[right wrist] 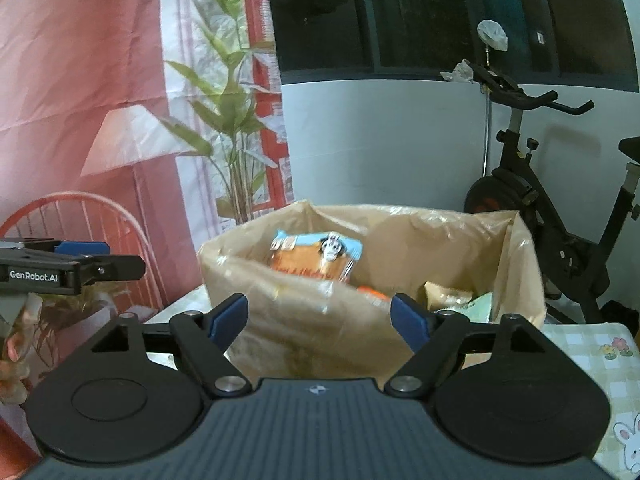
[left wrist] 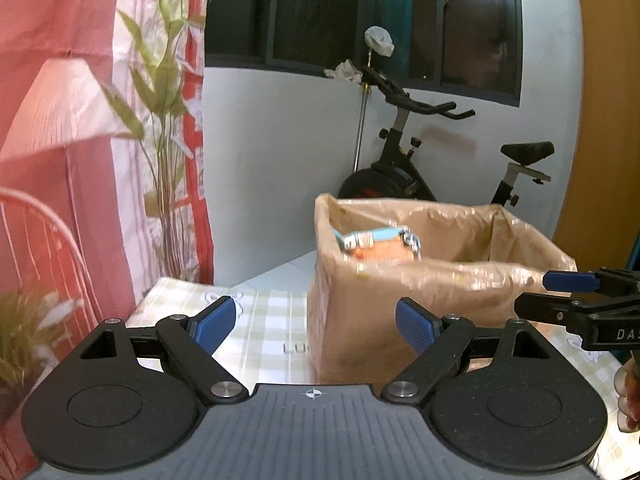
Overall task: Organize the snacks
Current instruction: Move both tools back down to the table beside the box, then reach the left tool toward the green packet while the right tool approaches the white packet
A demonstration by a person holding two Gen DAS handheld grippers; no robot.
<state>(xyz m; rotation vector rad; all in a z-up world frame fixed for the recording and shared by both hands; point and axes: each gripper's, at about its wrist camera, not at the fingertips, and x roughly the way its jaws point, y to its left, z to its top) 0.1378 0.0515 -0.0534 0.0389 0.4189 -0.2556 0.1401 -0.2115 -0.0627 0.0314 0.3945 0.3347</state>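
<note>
Snacks are sitting inside the bag [left wrist: 400, 280], which is standing on the counter [left wrist: 256, 312]. From the left wrist, the left tool [left wrist: 316, 324] is hovering just before the bag's near left corner, released and holding nothing, while the right tool [left wrist: 560, 292] is reaching in from the right beside the bag's rim. Only one packet [left wrist: 376, 242] is showing here, leaning against the bag's left wall.

From the right wrist, the right tool [right wrist: 320, 318] is facing the bag's [right wrist: 320, 320] front wall, jaws spread and empty, with the left tool [right wrist: 100, 258] off to the bag's left. This view is revealing more: beyond the packet [right wrist: 316, 256], further packs [right wrist: 452, 298] are lying low at the bag's right end.

Likely trouble: the thin bag is slumping, so a tool pushing its rim could collapse or tip it, spilling the contents.
</note>
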